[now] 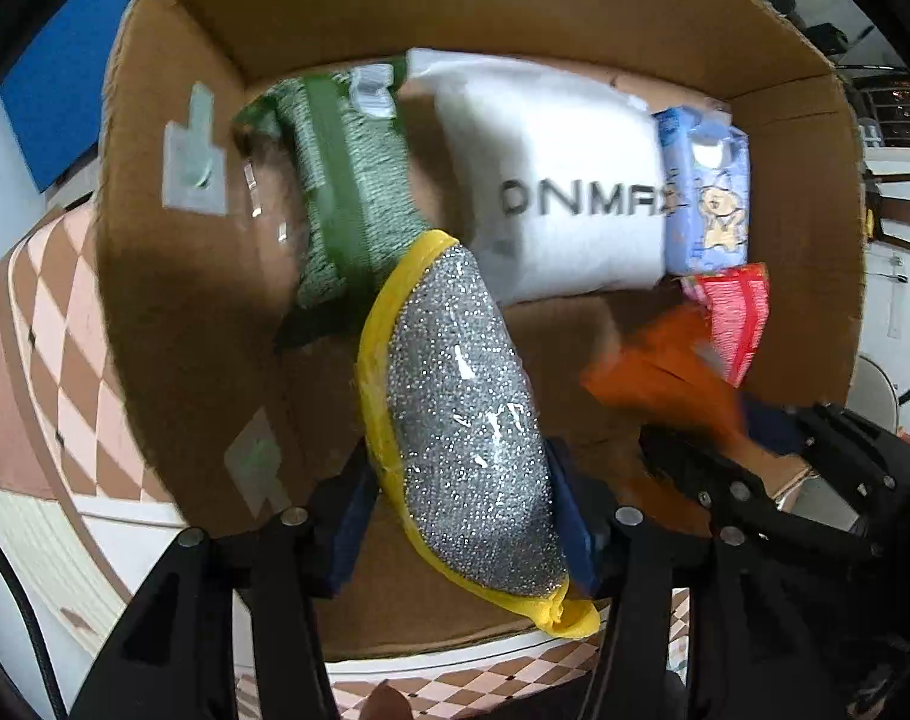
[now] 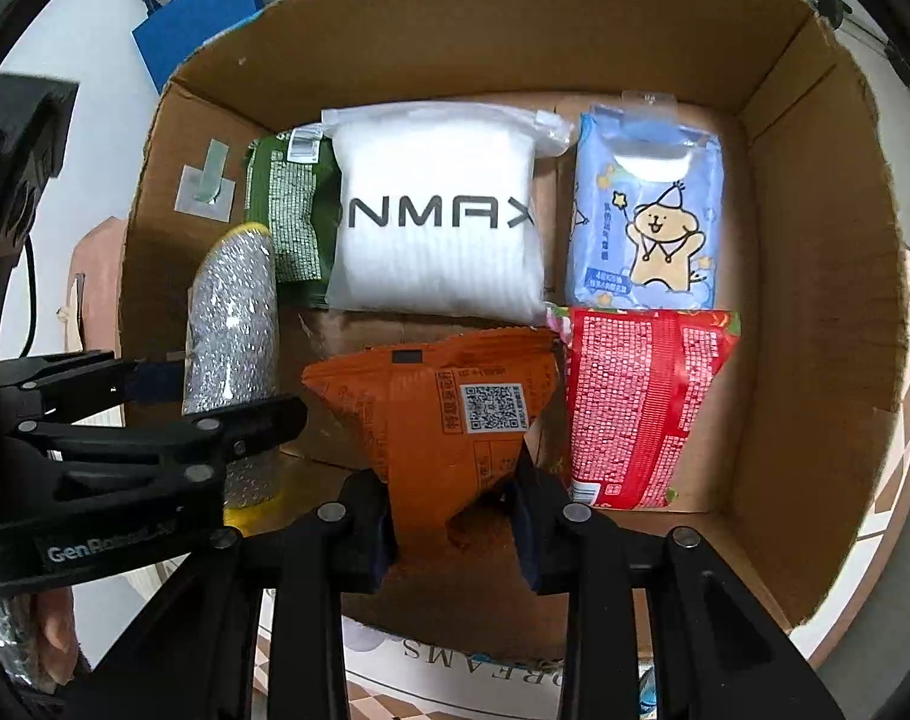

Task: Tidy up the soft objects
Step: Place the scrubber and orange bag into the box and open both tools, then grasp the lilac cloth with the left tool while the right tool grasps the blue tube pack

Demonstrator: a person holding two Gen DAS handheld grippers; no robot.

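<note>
My left gripper (image 1: 455,516) is shut on a silver-and-yellow scouring sponge (image 1: 466,420) and holds it over the left side of the cardboard box (image 1: 173,276). The sponge also shows in the right wrist view (image 2: 233,324). My right gripper (image 2: 455,528) is shut on an orange snack bag (image 2: 437,414) over the box's front middle. The bag shows blurred in the left wrist view (image 1: 664,372). In the box lie a green packet (image 2: 290,210), a white ONMAX pack (image 2: 437,210), a blue tissue pack (image 2: 646,216) and a red packet (image 2: 634,402).
The box (image 2: 814,300) has tall walls on all sides and stands on a pink and brown checkered cloth (image 1: 53,324). A blue board (image 2: 197,24) stands behind the box at the left.
</note>
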